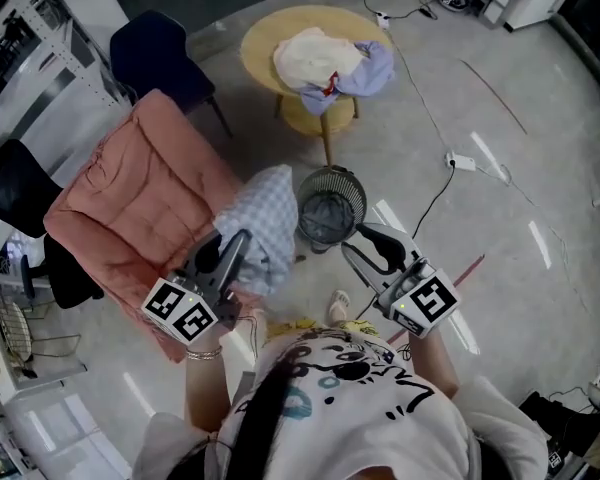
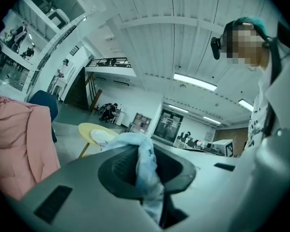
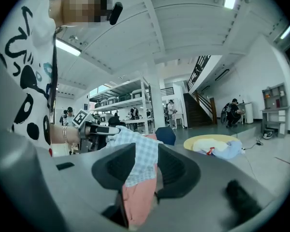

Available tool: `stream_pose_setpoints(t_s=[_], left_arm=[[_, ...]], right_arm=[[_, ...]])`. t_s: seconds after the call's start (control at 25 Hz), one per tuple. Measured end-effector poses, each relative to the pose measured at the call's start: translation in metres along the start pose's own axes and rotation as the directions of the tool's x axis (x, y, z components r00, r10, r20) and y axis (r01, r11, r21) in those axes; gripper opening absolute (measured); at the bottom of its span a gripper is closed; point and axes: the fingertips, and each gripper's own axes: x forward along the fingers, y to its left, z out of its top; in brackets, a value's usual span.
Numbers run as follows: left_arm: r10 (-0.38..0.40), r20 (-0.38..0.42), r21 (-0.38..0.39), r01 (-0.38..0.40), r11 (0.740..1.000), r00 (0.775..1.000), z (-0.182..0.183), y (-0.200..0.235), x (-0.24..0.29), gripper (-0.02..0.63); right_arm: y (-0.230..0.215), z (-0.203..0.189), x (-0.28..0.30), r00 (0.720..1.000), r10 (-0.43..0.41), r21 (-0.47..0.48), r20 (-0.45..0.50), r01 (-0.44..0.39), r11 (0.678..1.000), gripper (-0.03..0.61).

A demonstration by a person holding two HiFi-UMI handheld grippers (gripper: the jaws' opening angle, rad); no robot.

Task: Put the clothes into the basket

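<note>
My left gripper [image 1: 232,255] is shut on a light blue checked garment [image 1: 265,218], which hangs from its jaws beside the dark wire basket [image 1: 330,206] on the floor. In the left gripper view the cloth [image 2: 146,163] is pinched between the pads. My right gripper [image 1: 368,245] hovers just right of the basket, open, with nothing in it. Through the gap in its jaws the right gripper view shows the checked garment [image 3: 142,156] and the left gripper [image 3: 99,129] beyond. More clothes [image 1: 330,60] lie piled on the round yellow table [image 1: 265,38].
A chair draped with a pink quilted cover [image 1: 140,203] stands left of the basket, and a dark blue chair [image 1: 155,53] behind it. A cable and power strip [image 1: 460,161] lie on the floor at right. Shelving lines the left edge.
</note>
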Motion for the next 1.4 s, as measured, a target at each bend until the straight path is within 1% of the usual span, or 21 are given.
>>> stream_pose_setpoints(t_s=[0.16, 0.28, 0.4, 0.56, 0.68, 0.88, 1.04, 1.08, 1.24, 1.4], left_arm=[[0.038, 0.023, 0.013, -0.039, 0.999, 0.999, -0.012, -0.031, 0.036, 0.074], [0.048, 0.036, 0.003, -0.048, 0.999, 0.998, -0.014, -0.048, 0.056, 0.072], [0.027, 0.023, 0.005, -0.028, 1.000, 0.999, -0.014, -0.060, 0.066, 0.073], [0.002, -0.006, 0.015, -0.001, 1.000, 1.000, -0.017, -0.072, 0.085, 0.073], [-0.018, -0.026, 0.012, 0.018, 1.000, 1.000, -0.023, -0.077, 0.104, 0.074], [-0.048, -0.070, 0.015, 0.049, 0.999, 0.996, -0.028, -0.072, 0.135, 0.074], [-0.058, -0.136, 0.078, 0.069, 0.995, 0.989, -0.033, -0.064, 0.161, 0.074], [-0.062, -0.145, 0.079, 0.074, 0.994, 0.987, -0.034, -0.061, 0.168, 0.074], [-0.080, -0.150, 0.041, 0.087, 0.995, 0.985, -0.032, -0.041, 0.188, 0.074], [-0.089, -0.164, 0.039, 0.097, 0.995, 0.982, -0.030, -0.020, 0.205, 0.074]], right_arm=[[-0.039, -0.011, -0.050, 1.000, -0.008, 0.008, 0.006, 0.008, 1.000, 0.143], [-0.063, -0.016, -0.074, 1.000, -0.029, 0.027, 0.006, 0.029, 0.999, 0.143], [-0.074, -0.015, -0.085, 0.998, -0.053, 0.037, 0.024, 0.052, 0.998, 0.143], [-0.088, -0.012, -0.091, 0.994, -0.092, 0.023, 0.059, 0.091, 0.996, 0.143], [-0.100, -0.014, -0.093, 0.993, -0.100, 0.027, 0.062, 0.098, 0.995, 0.143], [-0.116, -0.012, -0.086, 0.993, -0.102, 0.037, 0.054, 0.100, 0.994, 0.143], [-0.139, -0.009, -0.072, 0.993, -0.109, 0.040, 0.037, 0.108, 0.993, 0.143], [-0.145, -0.008, -0.066, 0.993, -0.110, 0.039, 0.033, 0.109, 0.993, 0.143], [-0.169, 0.003, -0.043, 0.993, -0.116, 0.023, 0.017, 0.116, 0.993, 0.143], [-0.192, 0.011, -0.019, 0.991, -0.137, 0.013, 0.004, 0.137, 0.991, 0.143]])
